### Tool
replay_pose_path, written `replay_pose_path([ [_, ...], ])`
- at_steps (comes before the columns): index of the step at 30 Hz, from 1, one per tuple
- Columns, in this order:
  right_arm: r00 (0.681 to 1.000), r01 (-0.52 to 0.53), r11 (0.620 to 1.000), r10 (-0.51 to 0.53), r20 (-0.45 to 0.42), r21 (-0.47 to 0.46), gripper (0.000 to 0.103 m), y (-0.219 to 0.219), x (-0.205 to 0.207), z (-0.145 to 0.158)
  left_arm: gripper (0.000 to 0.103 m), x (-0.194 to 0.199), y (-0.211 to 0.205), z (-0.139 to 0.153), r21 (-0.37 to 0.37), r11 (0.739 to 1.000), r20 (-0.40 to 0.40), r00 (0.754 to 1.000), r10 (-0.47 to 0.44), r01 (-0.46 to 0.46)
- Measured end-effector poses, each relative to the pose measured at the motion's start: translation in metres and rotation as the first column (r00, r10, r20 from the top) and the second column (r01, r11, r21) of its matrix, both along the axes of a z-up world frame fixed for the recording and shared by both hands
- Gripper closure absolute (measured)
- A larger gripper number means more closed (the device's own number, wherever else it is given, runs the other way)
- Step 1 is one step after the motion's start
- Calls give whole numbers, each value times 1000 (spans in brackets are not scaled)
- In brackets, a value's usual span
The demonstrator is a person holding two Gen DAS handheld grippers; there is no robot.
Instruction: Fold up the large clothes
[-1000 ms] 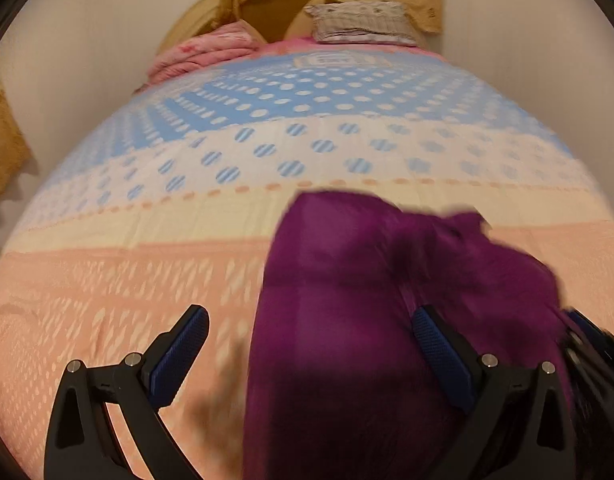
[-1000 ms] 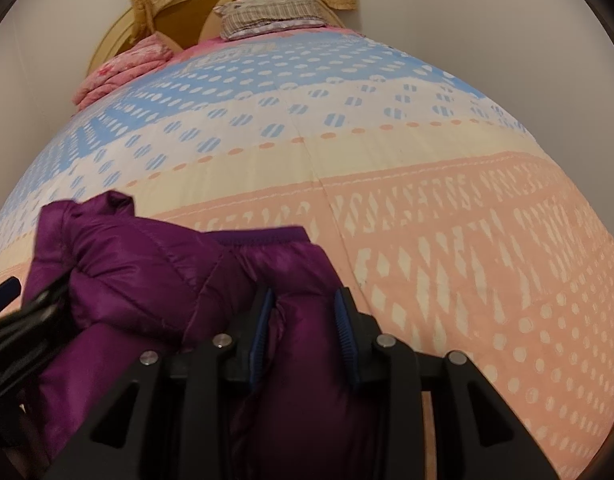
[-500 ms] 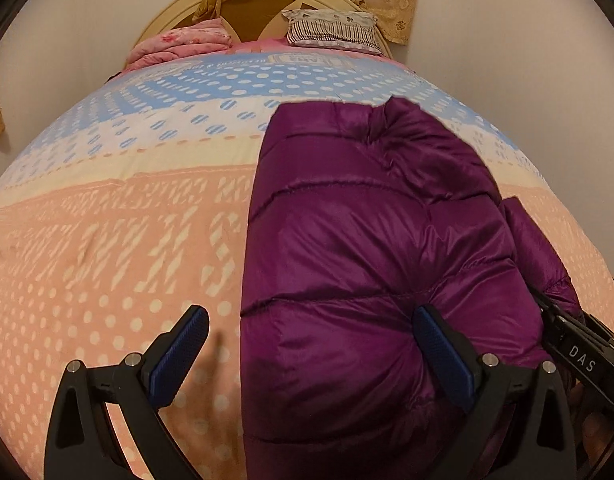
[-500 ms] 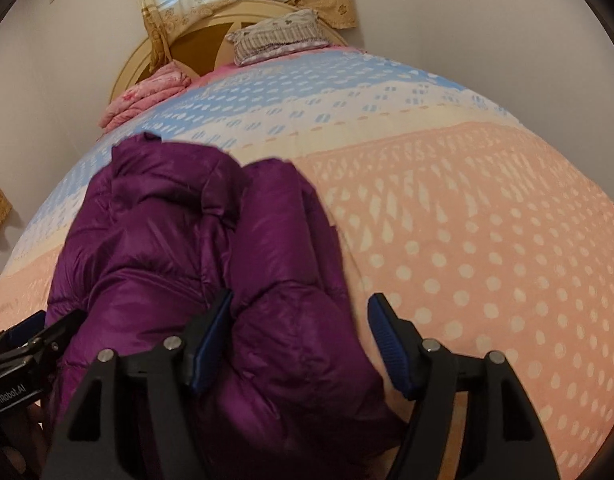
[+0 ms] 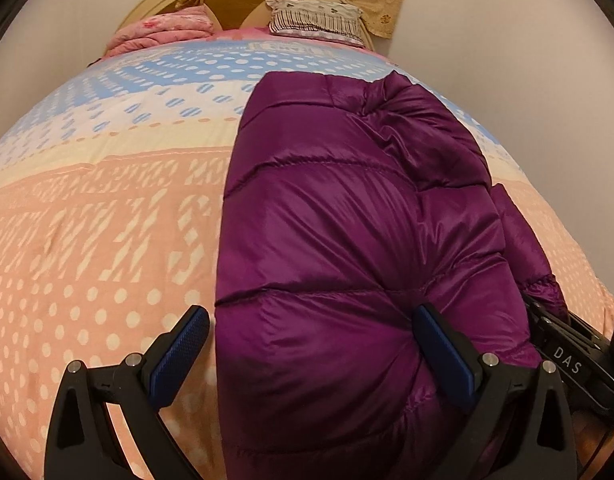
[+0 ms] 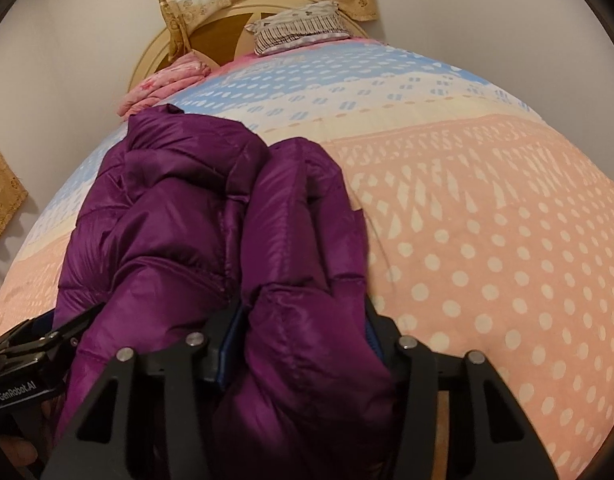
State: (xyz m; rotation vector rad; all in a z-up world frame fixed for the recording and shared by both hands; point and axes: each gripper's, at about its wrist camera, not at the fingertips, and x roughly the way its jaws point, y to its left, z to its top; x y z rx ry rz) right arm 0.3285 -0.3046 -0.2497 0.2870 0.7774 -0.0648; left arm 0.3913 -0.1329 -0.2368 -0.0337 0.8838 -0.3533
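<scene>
A purple puffer jacket (image 5: 347,240) lies folded lengthwise on the bed, running from the near edge toward the headboard. My left gripper (image 5: 311,348) is open, its jaws wide apart over the jacket's near left part, its right finger (image 5: 439,344) pressing into the fabric. In the right wrist view the jacket (image 6: 195,208) lies bunched, with a sleeve fold (image 6: 303,240) on its right side. My right gripper (image 6: 299,332) has its jaws on either side of the near end of that fold, and the fabric bulges over them. The fingertips are hidden by the fabric.
The bed (image 5: 87,240) has a peach, cream and blue dotted cover. A pink folded blanket (image 5: 159,32) and a striped pillow (image 5: 315,20) lie at the headboard. Walls stand close on both sides. The other gripper shows at each view's edge (image 5: 571,356) (image 6: 23,364).
The right gripper has closed from wide open onto the near sleeve fold. The left gripper has stayed open, and the jacket has hardly moved over the last half second.
</scene>
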Motion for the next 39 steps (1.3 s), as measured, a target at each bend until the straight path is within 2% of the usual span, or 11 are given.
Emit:
replay_pose_path([
  [3, 1000, -17, 1000, 17, 3, 20, 54, -1, 0, -1, 2, -1, -2, 0, 3, 1000, 7, 1000, -11, 10],
  [10, 999, -33, 999, 33, 11, 38, 59, -1, 1, -1, 12, -8, -11, 3, 18, 999, 38, 998, -44, 44],
  [18, 999, -38, 998, 38, 12, 59, 59, -5, 2, -2, 21, -12, -11, 5, 16, 998, 52, 996, -68, 67],
  [24, 998, -55, 996, 53, 36, 74, 67, -7, -3, -2, 30, -21, -15, 8, 31, 996, 85, 993, -85, 82],
  [28, 995, -70, 995, 64, 72, 78, 74, -8, -10, 1, 42, -30, -19, 14, 55, 995, 113, 989, -90, 84],
  [32, 992, -83, 994, 76, 98, 68, 77, -4, -14, 4, 55, -44, -25, 21, 113, 990, 166, 981, -103, 85],
  [39, 990, -89, 993, 80, 116, 77, 79, -3, -18, 6, 61, -53, -26, 27, 142, 986, 190, 975, -119, 93],
])
